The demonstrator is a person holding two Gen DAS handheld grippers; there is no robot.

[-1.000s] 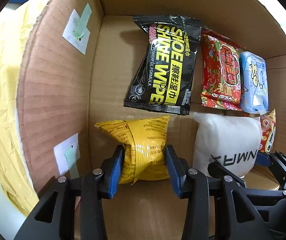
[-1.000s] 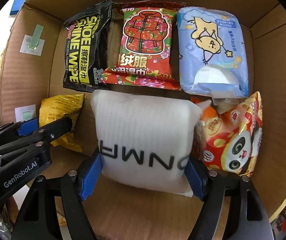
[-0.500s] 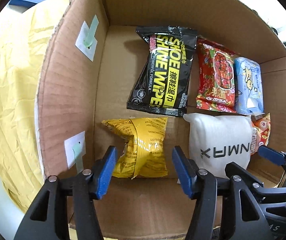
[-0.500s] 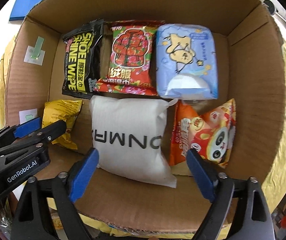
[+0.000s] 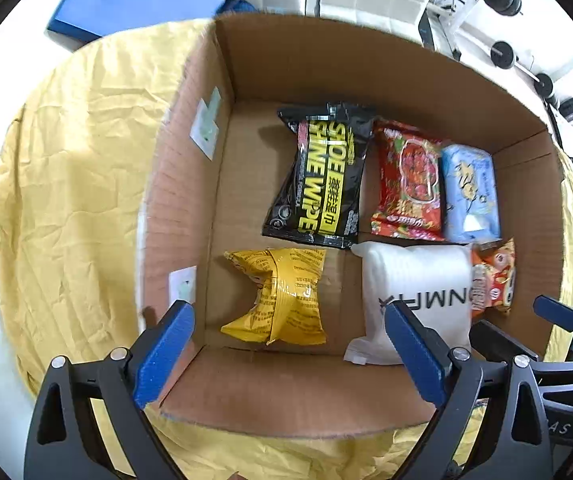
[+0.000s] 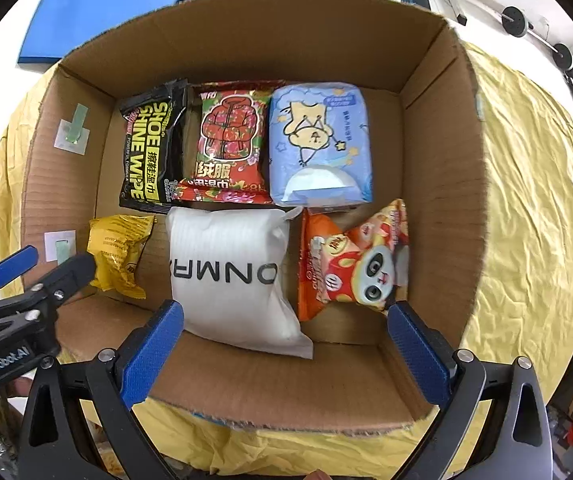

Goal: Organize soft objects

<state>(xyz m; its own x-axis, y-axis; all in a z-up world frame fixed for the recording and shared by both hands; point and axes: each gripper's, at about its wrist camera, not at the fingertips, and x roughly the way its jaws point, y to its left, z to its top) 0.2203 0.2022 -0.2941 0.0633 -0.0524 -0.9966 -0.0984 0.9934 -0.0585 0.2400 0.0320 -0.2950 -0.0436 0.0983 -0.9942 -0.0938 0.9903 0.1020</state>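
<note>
In your cardboard box [image 6: 438, 184] the far row runs left to right black shoe-wipe pack [image 6: 148, 152], red jacket-print pack [image 6: 228, 144], blue tissue pack [image 6: 318, 144], and the near row crumpled yellow packet [image 6: 120, 254], white pouch [image 6: 230, 276], tilted orange panda bag [image 6: 352, 262].

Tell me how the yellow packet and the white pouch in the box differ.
The yellow packet is crumpled and pinched at its middle; the white pouch is plump and smooth. The yellow packet carries fine black print, the white pouch large black letters. The yellow packet lies nearest the box's left wall, the white pouch in the middle and looking bigger. Both lie in the near row, free of either gripper.
</note>
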